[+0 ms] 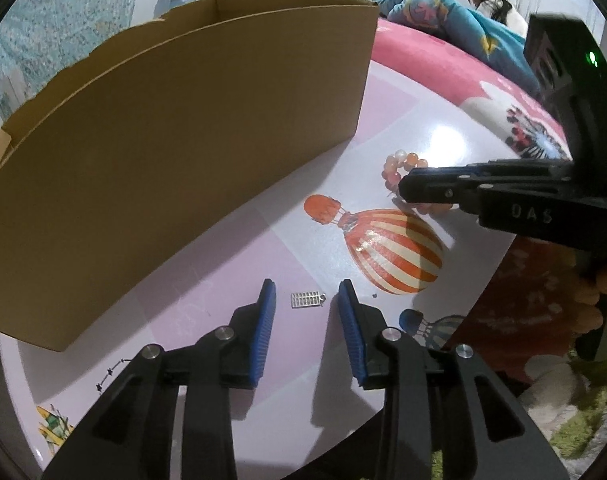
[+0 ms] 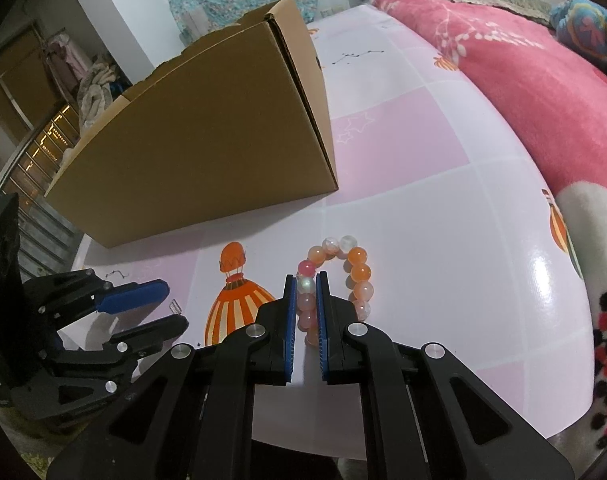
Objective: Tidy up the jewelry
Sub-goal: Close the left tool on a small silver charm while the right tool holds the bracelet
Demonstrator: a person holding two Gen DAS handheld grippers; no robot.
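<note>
A small silver rectangular pendant (image 1: 306, 300) lies on the pink table between the open blue pads of my left gripper (image 1: 306, 294); the pads do not touch it. It also shows in the right wrist view (image 2: 176, 306). A bracelet of orange and pink beads (image 2: 353, 270) lies on the table, and my right gripper (image 2: 306, 288) is shut on its left side. In the left wrist view the right gripper (image 1: 403, 188) covers part of the bracelet (image 1: 399, 162). The left gripper (image 2: 171, 304) shows at the left of the right wrist view.
A large open cardboard box (image 1: 175, 140) stands on the table (image 1: 443, 120) just behind both grippers, also in the right wrist view (image 2: 207, 148). A pink blanket (image 2: 535, 92) lies along the table's right side. The table's near edge is close under the grippers.
</note>
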